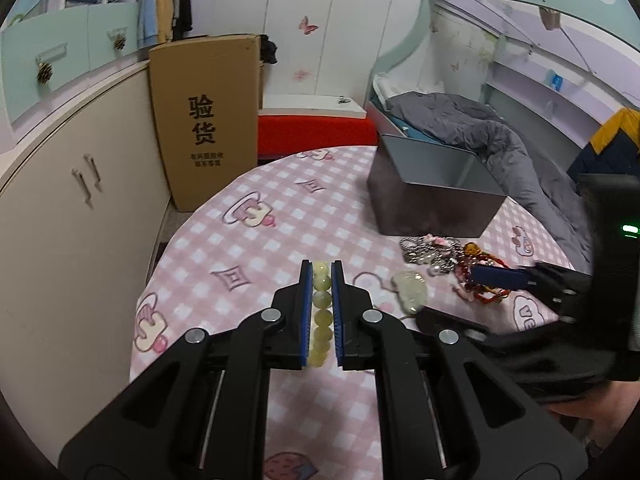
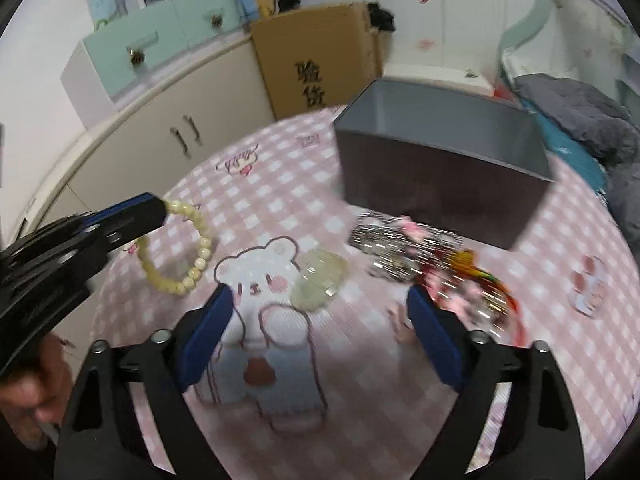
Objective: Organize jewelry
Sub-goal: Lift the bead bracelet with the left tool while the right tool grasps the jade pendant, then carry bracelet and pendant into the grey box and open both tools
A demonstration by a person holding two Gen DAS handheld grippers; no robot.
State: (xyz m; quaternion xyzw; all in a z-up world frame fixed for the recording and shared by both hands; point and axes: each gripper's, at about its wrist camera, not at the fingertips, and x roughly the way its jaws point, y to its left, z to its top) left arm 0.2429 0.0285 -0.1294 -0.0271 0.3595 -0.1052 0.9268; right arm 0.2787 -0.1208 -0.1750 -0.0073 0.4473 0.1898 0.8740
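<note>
Left gripper [image 1: 321, 280] clamps a pale bead bracelet [image 1: 322, 312]; right gripper [image 2: 320, 312], jaws apart, hovers near a blurred, apparently jade pendant [image 2: 319, 282].

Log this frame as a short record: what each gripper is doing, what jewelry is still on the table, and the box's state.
left gripper: shut on the pale bead bracelet, lifted off the cloth
right gripper: open, holding nothing, above the jade pendant
loose on tablecloth: jade pendant; tangled pile of silver chains and red cords
grey box: open; visible interior shows no jewelry
</note>
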